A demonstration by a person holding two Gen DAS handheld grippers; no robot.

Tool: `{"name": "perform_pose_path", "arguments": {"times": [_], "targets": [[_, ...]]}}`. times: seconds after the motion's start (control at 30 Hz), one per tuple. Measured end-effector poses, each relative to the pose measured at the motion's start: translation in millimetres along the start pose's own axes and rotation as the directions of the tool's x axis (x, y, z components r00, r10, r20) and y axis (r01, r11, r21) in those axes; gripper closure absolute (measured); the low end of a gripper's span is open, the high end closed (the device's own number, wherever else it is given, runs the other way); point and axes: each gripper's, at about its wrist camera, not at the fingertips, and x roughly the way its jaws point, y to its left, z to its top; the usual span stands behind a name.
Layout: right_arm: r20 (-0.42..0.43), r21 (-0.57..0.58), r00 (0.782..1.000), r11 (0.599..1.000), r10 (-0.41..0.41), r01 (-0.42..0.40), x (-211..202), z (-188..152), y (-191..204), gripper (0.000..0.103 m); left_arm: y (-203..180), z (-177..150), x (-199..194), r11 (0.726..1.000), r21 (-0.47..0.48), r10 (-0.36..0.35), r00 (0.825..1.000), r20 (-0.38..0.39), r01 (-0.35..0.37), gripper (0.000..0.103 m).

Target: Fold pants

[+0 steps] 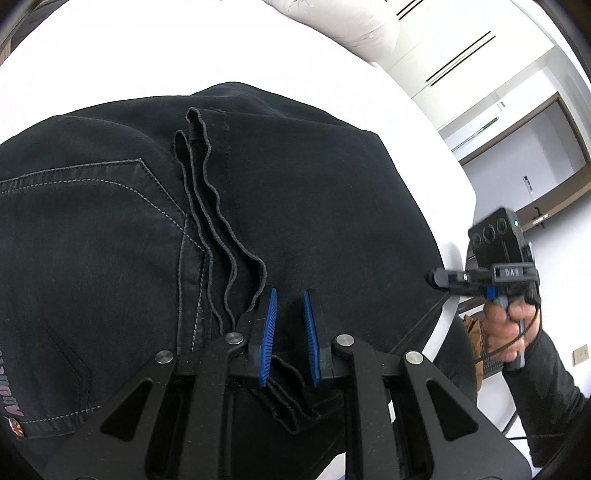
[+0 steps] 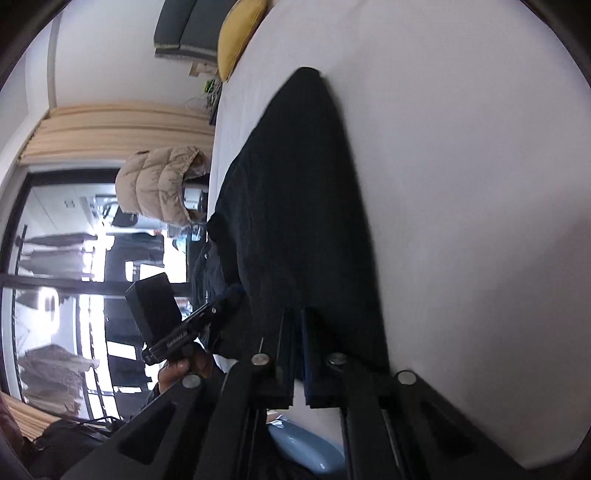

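Note:
Black pants (image 1: pixel 295 206) lie folded on a white bed (image 1: pixel 147 55), back pocket at the left, leg hems stacked down the middle. My left gripper (image 1: pixel 289 295) hovers over the hems with its blue pads (image 1: pixel 269 325) apart and nothing between them. My right gripper (image 1: pixel 434 276) shows at the pants' right edge, held by a hand. In the right wrist view the pants (image 2: pixel 295 221) stretch away on the bed (image 2: pixel 480 221). My right gripper (image 2: pixel 295 314) has its jaws nearly together at the fabric's near edge; whether cloth is pinched is unclear.
A white pillow (image 1: pixel 351 26) lies at the far end of the bed. A yellow cushion (image 2: pixel 236 37) sits by the bed's far edge. A beige puffer jacket (image 2: pixel 159 184) hangs beside the bed. A light blue object (image 2: pixel 306 446) lies below.

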Motion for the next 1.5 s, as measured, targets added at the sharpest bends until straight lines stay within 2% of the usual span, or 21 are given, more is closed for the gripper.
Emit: {"name": "perform_pose_path", "arguments": {"times": [0.1,0.13,0.17,0.2,0.23,0.27,0.33,0.43,0.5,0.53,0.57,0.6,0.63,0.67,0.8,0.9,1.03,1.2,1.27,1.33,1.5], "targets": [[0.037,0.000,0.998,0.999,-0.043,0.043,-10,-6,8,0.094,2,-2,1,1.000,-0.001,-0.006,1.000,0.012,0.006,0.088],[0.066,-0.030,0.997,0.999,-0.039,0.041,-15,-7,17,0.083,2,-3,0,1.000,-0.001,-0.007,1.000,0.017,0.007,0.088],[0.113,-0.054,0.993,0.998,0.020,-0.014,-20,-9,30,0.066,2,-4,0,1.000,-0.002,-0.006,1.000,0.020,0.006,0.088],[0.137,-0.059,0.989,0.997,0.058,-0.050,-22,-8,36,0.055,1,-4,-2,1.000,-0.005,-0.005,1.000,0.027,0.005,0.088],[0.165,-0.060,0.982,0.995,0.090,-0.081,-22,-8,39,0.036,0,-6,-6,1.000,-0.012,-0.004,0.999,0.039,0.005,0.088],[0.186,-0.067,0.977,0.994,0.101,-0.090,-18,-7,43,0.032,0,-7,-11,1.000,-0.019,-0.004,0.999,0.050,0.005,0.088],[0.201,-0.065,0.978,0.997,0.064,-0.052,-7,-5,40,0.033,0,-13,-26,0.999,-0.041,-0.004,0.997,0.083,0.008,0.088],[0.202,-0.052,0.975,0.993,-0.091,0.103,8,-3,27,0.062,6,-28,-66,0.996,-0.076,-0.024,0.987,0.158,0.037,0.088],[0.191,-0.033,0.977,0.995,-0.091,0.099,3,-2,30,0.061,15,-41,-94,0.993,-0.110,-0.019,0.977,0.212,0.043,0.084],[0.190,-0.021,0.978,0.995,-0.089,0.095,-1,0,32,0.056,23,-51,-112,0.989,-0.138,-0.017,0.969,0.246,0.052,0.070],[0.208,-0.013,0.975,0.997,-0.076,0.080,-7,0,39,0.052,29,-59,-125,0.985,-0.160,-0.015,0.962,0.274,0.061,0.036],[0.241,-0.025,0.970,0.999,-0.040,0.047,-13,-2,48,0.049,37,-69,-141,0.980,-0.189,-0.006,0.950,0.311,0.068,0.021],[0.260,-0.035,0.966,0.999,-0.010,0.020,-14,-4,57,0.043,47,-82,-160,0.970,-0.229,0.014,0.929,0.370,0.076,0.011],[0.281,-0.047,0.959,0.999,0.034,-0.022,-15,-7,66,0.039,58,-97,-179,0.959,-0.268,0.033,0.902,0.431,0.093,0.011],[0.266,-0.085,0.957,0.992,0.118,-0.099,4,-14,90,0.039,97,-135,-217,0.894,-0.414,0.067,0.866,0.496,0.168,0.010],[0.222,-0.091,0.965,0.988,0.140,-0.123,32,-16,99,0.039,125,-164,-226,0.824,-0.510,0.083,0.837,0.540,0.247,0.010],[0.162,-0.092,0.976,0.987,0.142,-0.128,66,-11,110,0.039,151,-180,-213,0.736,-0.593,0.064,0.839,0.540,0.325,0.010],[0.138,-0.107,0.979,0.985,0.153,-0.139,82,-6,126,0.042,174,-179,-201,0.677,-0.621,0.043,0.822,0.568,0.394,0.010],[0.130,-0.116,0.980,0.984,0.151,-0.136,83,-3,130,0.043,186,-179,-191,0.637,-0.639,0.029,0.815,0.579,0.432,0.012],[0.120,-0.116,0.982,0.984,0.145,-0.131,87,-1,132,0.043,193,-177,-185,0.623,-0.638,0.024,0.805,0.593,0.452,0.012],[0.086,-0.114,0.986,0.985,0.141,-0.131,95,7,131,0.044,195,-166,-176,0.617,-0.640,0.026,0.801,0.598,0.458,0.017]]}}
